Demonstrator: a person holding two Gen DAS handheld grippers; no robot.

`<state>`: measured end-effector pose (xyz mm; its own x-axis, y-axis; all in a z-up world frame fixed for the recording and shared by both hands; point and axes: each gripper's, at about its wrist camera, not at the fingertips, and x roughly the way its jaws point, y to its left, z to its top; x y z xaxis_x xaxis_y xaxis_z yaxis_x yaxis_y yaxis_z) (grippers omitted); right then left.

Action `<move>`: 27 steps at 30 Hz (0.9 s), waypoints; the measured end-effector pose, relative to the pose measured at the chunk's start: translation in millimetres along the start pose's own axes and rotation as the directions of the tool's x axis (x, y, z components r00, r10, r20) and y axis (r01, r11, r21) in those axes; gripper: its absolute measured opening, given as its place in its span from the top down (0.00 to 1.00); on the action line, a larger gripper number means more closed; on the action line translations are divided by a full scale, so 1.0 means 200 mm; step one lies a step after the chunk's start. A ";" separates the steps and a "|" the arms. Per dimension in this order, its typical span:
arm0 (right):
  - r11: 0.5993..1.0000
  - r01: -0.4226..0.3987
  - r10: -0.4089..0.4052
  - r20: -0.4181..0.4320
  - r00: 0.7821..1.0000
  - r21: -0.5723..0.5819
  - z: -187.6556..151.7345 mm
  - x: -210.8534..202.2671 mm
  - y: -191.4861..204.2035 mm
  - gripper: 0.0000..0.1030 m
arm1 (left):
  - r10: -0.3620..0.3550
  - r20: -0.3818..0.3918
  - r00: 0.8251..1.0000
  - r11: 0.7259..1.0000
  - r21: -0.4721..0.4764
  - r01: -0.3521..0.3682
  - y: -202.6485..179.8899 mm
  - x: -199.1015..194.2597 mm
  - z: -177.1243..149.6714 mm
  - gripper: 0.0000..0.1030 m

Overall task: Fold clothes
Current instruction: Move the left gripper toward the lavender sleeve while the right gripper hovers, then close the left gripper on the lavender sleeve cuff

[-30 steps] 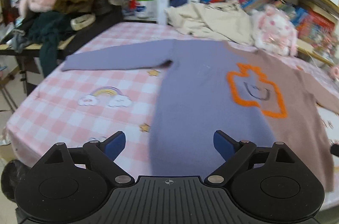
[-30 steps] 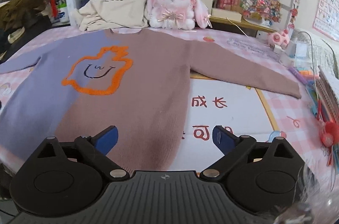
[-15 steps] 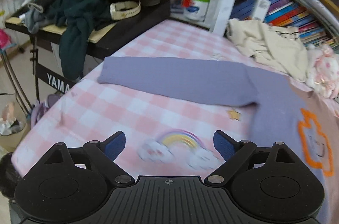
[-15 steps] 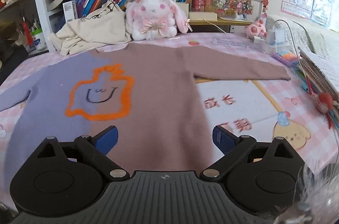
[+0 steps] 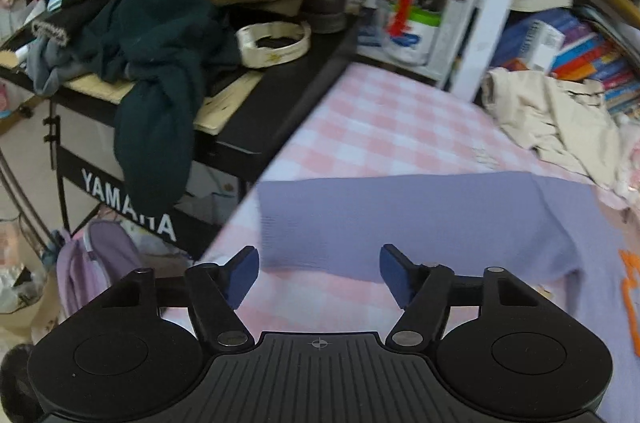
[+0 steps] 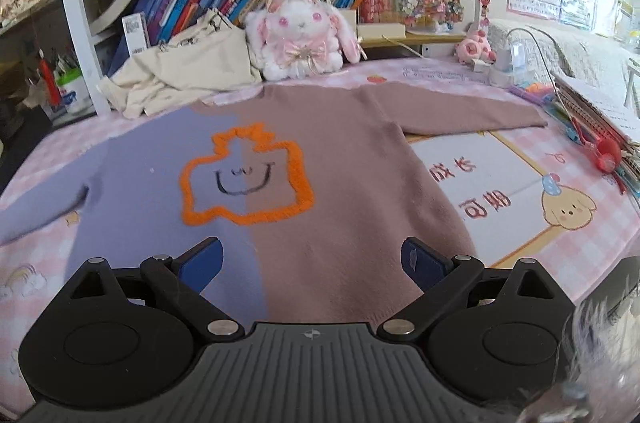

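A two-tone sweater (image 6: 320,183), purple on its left half and brown on its right, with an orange outlined smiley shape, lies flat and face up on the pink checked table (image 6: 592,247). Both sleeves are spread out sideways. My left gripper (image 5: 318,273) is open and empty, hovering just before the cuff end of the purple sleeve (image 5: 400,219). My right gripper (image 6: 312,259) is open and empty above the sweater's bottom hem, near its middle. The brown sleeve (image 6: 468,115) reaches toward the right.
A cream garment (image 6: 180,75) and a pink plush rabbit (image 6: 300,31) sit at the table's back by the bookshelf. A black keyboard stand (image 5: 132,199) piled with dark clothes (image 5: 160,35) stands left of the table edge. Notebooks and pens (image 6: 592,119) lie at the right.
My left gripper has swung left from the sweater's body to the end of the purple sleeve. My right gripper has shifted left and back toward the hem's middle. Both stayed open.
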<state>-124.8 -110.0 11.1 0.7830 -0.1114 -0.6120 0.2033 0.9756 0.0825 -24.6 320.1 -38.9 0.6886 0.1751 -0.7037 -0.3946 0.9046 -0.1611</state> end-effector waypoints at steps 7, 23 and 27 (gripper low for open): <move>0.998 0.010 -0.010 0.001 1.000 -0.065 0.04 -0.02 0.09 0.06 | -0.011 -0.015 1.000 0.987 -0.159 0.008 0.13 0.07 -0.01 0.39; 0.995 0.084 -0.084 -0.014 0.996 -0.056 0.03 -0.07 0.04 0.06 | -0.288 0.006 0.958 0.881 -0.392 0.267 0.05 0.19 0.00 0.57; 0.995 0.093 -0.094 -0.021 0.995 -0.042 0.01 -0.08 0.01 0.06 | -0.270 0.020 0.963 0.828 -0.505 0.243 0.15 0.21 0.02 0.57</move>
<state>-135.4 -105.7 23.0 0.7479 -0.1986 -0.6334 0.2503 0.9681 -0.0080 -5.1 355.9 -70.5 0.7817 -0.0680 -0.6200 -0.4668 0.5956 -0.6538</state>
